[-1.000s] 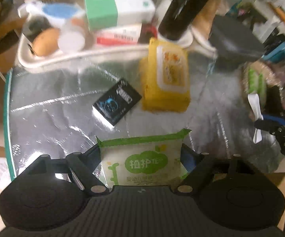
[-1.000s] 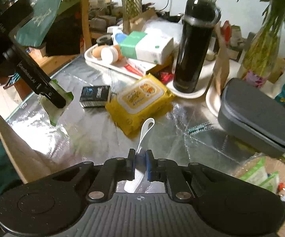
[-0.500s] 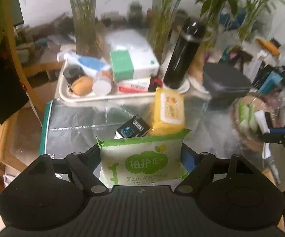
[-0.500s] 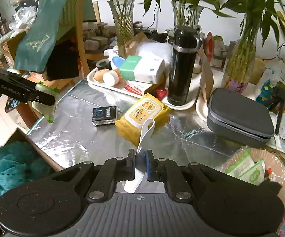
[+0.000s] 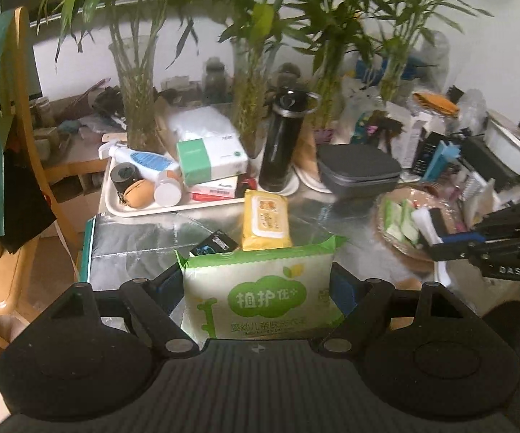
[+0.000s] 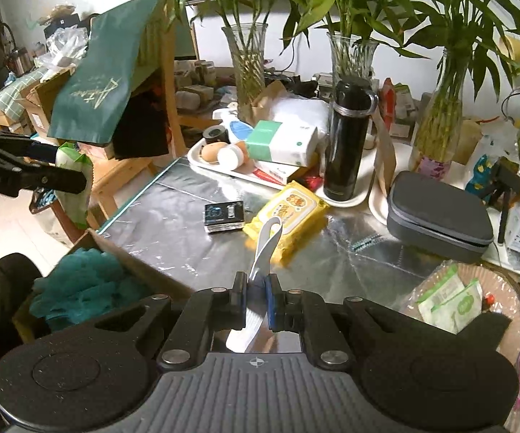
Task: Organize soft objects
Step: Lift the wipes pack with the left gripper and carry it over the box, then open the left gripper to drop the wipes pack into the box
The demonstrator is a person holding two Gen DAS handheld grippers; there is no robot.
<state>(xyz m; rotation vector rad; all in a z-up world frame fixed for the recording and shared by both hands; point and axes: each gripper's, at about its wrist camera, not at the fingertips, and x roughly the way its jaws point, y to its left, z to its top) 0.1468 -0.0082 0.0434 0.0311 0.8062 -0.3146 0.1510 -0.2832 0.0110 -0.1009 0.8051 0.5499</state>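
My left gripper is shut on a green and white wipes pack and holds it up off the table edge; it also shows at the left of the right wrist view. My right gripper is shut on a white brush with its handle pointing forward over the silver table. A yellow wipes pack lies on the table. A cardboard box at the left holds a teal bath pouf. A wicker basket at the right holds green wipes packs.
A small black box lies beside the yellow pack. A white tray with bottles and a tissue box, a black flask, a grey case and glass vases stand at the back. A wooden chair stands left.
Both grippers have pulled back and up from the table, so more of the room shows. The left still holds the green pack and the right still holds the brush.
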